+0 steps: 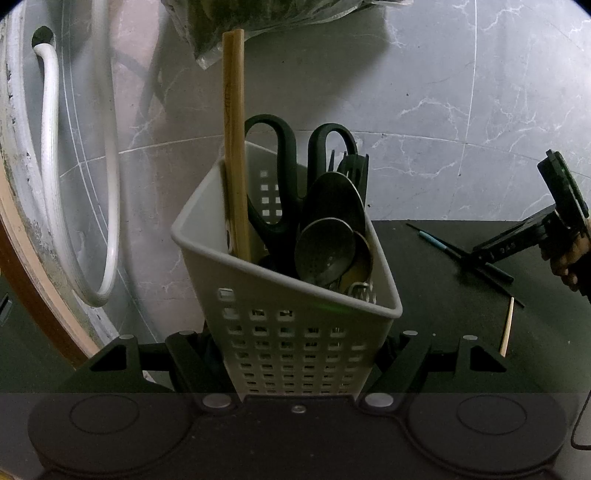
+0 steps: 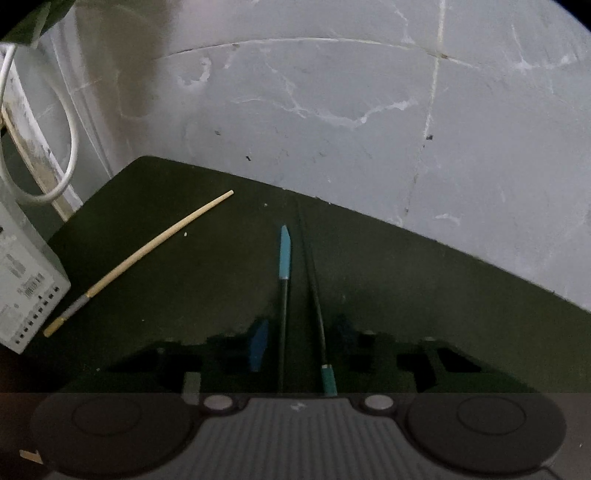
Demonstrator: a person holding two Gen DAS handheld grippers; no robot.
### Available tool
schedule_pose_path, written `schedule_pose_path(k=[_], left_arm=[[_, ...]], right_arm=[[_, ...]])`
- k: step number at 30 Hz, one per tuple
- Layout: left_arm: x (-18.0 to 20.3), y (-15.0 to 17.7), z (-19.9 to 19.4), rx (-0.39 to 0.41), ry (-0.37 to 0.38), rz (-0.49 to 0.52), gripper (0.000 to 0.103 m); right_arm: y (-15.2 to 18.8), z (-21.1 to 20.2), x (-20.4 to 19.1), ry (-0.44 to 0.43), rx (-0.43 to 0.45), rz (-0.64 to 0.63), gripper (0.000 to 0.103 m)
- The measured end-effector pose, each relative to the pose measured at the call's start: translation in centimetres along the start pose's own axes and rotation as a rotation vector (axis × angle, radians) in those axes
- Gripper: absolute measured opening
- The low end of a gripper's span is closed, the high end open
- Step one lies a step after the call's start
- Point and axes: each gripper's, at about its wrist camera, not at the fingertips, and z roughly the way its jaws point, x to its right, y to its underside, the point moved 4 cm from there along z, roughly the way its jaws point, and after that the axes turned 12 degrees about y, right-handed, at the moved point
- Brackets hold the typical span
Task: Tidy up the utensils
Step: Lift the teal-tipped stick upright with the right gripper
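Note:
My left gripper (image 1: pixel 295 354) is shut on the lower walls of a white perforated utensil basket (image 1: pixel 258 264). In the basket stand a pair of wooden chopsticks (image 1: pixel 234 147), black scissors (image 1: pixel 282 155), metal spoons (image 1: pixel 325 247) and a fork. On the dark table (image 2: pixel 406 295) lie two black chopsticks, one with a blue end (image 2: pixel 284 258) and one with a teal end (image 2: pixel 318 306). My right gripper (image 2: pixel 303 326) points down over them, open, with both sticks between its fingers and untouched. A single wooden chopstick (image 2: pixel 147 254) lies to the left. The basket's wall (image 2: pixel 26 280) shows at that view's left edge.
A grey marble-tiled wall (image 1: pixel 443 110) stands close behind the table. A white hose (image 1: pixel 51 155) loops down at the left. A plastic bag of greens (image 1: pixel 280 22) hangs above the basket. A person's hand (image 1: pixel 565 262) holds the right gripper at the far right.

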Motion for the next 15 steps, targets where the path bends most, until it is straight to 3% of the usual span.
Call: schedule_pose_path(k=[2, 10, 15], left_arm=[[0.0, 0.0, 0.0, 0.001, 0.0, -0.001, 0.076], [0.1, 0.1, 0.0, 0.01, 0.0, -0.007, 0.076], [0.1, 0.1, 0.0, 0.009, 0.003, -0.005, 0.076]], right_arm=[[0.1, -0.2, -0.3, -0.006, -0.001, -0.012, 0.015], [0.1, -0.8, -1.9, -0.015, -0.021, -0.095, 0.014], [-1.1, -0.6, -2.3, -0.013, -0.051, -0.122, 0.021]])
